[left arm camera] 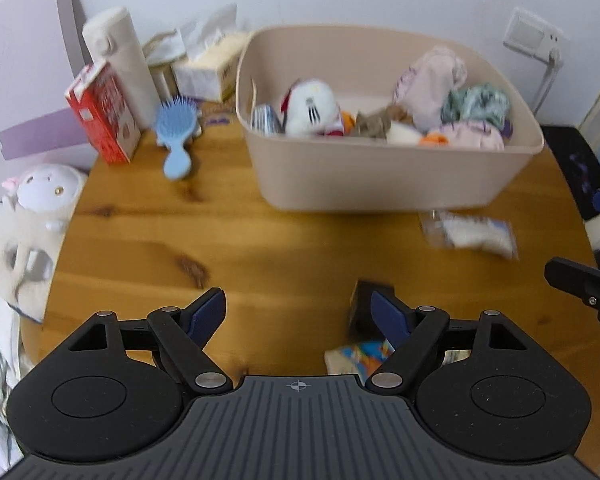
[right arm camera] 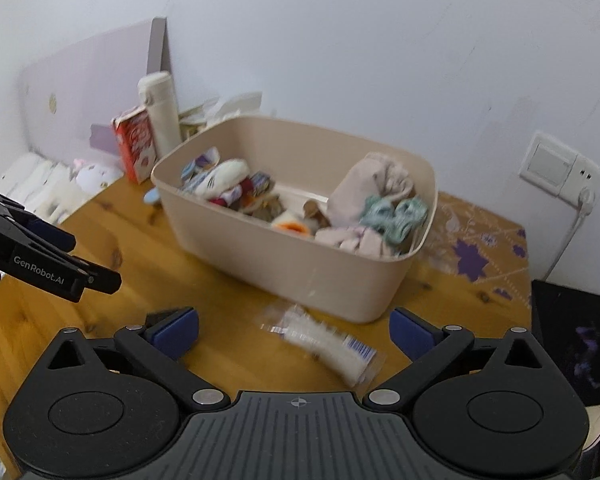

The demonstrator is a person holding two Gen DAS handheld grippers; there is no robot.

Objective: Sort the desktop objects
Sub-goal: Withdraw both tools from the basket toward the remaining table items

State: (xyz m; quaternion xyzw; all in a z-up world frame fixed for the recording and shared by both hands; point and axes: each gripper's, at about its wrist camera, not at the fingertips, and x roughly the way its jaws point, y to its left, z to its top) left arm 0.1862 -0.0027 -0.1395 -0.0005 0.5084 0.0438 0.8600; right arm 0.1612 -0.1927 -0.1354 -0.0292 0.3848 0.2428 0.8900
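Observation:
A beige plastic bin stands on the round wooden table, filled with plush toys and rolled socks. In front of it lies a clear packet with white contents. My left gripper is open above bare wood with nothing between its pads. A small black object sits just behind its right finger, beside a colourful card. In the right wrist view my right gripper is wide open, and the packet lies on the table between and below its pads, untouched. The left gripper shows at that view's left edge.
A blue hairbrush, red carton, white bottle and tissue box stand at the table's back left. A white plush toy lies off the left edge. A purple-patterned mat lies right of the bin.

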